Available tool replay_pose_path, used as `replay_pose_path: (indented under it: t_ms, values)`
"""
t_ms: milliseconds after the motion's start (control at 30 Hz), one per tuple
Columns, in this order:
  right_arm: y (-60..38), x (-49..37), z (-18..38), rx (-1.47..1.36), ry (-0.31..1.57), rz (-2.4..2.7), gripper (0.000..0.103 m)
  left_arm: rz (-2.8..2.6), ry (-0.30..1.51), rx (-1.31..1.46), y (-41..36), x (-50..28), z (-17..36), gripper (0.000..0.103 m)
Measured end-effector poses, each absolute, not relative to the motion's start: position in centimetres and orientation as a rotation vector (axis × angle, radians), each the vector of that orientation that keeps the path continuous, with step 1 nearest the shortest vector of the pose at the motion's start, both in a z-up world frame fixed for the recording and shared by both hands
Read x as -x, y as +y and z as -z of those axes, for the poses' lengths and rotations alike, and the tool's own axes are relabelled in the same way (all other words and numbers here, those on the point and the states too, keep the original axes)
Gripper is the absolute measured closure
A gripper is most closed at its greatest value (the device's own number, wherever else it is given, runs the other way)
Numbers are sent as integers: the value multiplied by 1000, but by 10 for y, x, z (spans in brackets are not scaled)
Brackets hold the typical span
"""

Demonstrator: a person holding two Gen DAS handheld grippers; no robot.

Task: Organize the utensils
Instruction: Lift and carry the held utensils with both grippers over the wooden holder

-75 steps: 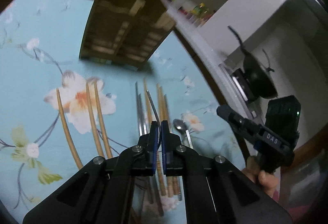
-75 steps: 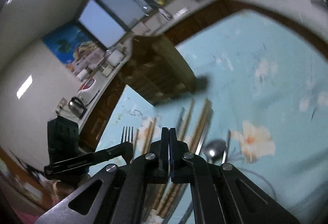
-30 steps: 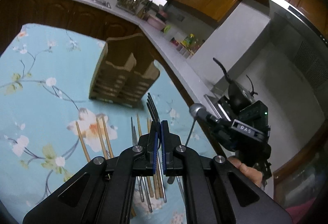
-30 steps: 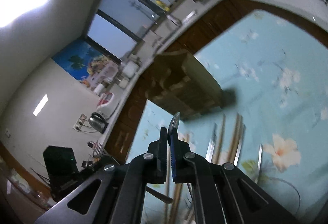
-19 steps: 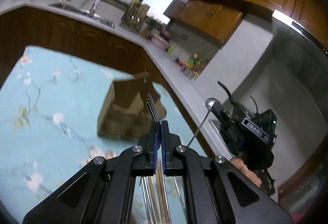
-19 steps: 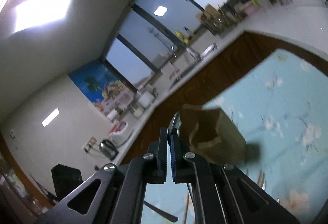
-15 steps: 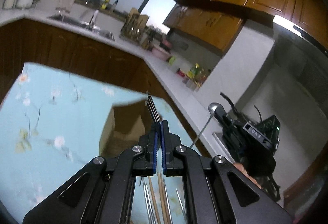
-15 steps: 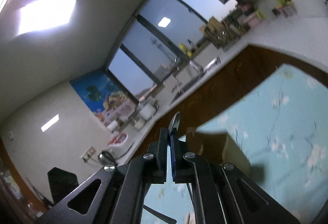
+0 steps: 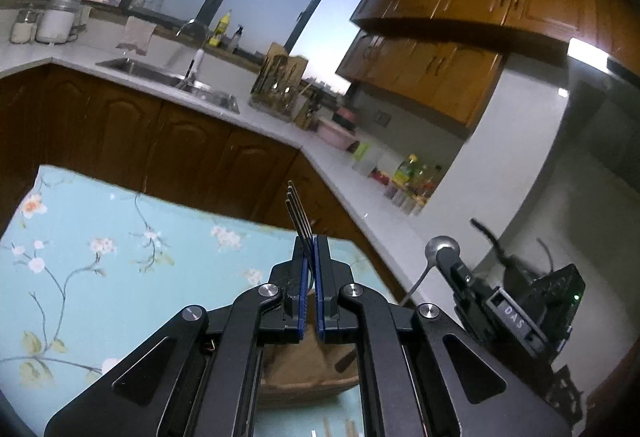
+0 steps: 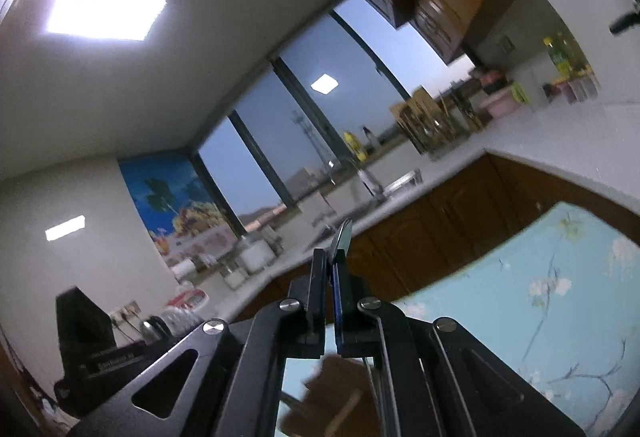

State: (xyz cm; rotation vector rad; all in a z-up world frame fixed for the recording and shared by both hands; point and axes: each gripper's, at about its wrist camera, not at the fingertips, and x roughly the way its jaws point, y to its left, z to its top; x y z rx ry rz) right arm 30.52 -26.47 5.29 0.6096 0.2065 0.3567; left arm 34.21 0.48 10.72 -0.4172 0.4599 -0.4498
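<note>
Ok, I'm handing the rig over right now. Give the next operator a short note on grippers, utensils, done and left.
Left gripper: shut on the fork, tines up.
Right gripper: shut on the spoon, bowl up.
Wooden holder stands on the floral tablecloth, below both grippers.
Done: both utensils are lifted.
Left: slot fork and spoon into the holder. More utensils show at the left view's bottom edge, type unclear.
</note>
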Motion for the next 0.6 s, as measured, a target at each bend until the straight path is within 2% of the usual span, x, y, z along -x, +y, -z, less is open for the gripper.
replay_pose_path:
  t_ms: [400,600]
  values:
    - [-273,-310,-4,-622,375,-318,100,408,580,375,-9,-352,-47,101]
    - [-270,-311,2,-619,437,-326,100,410,592,364,-11,-348,-44,100]
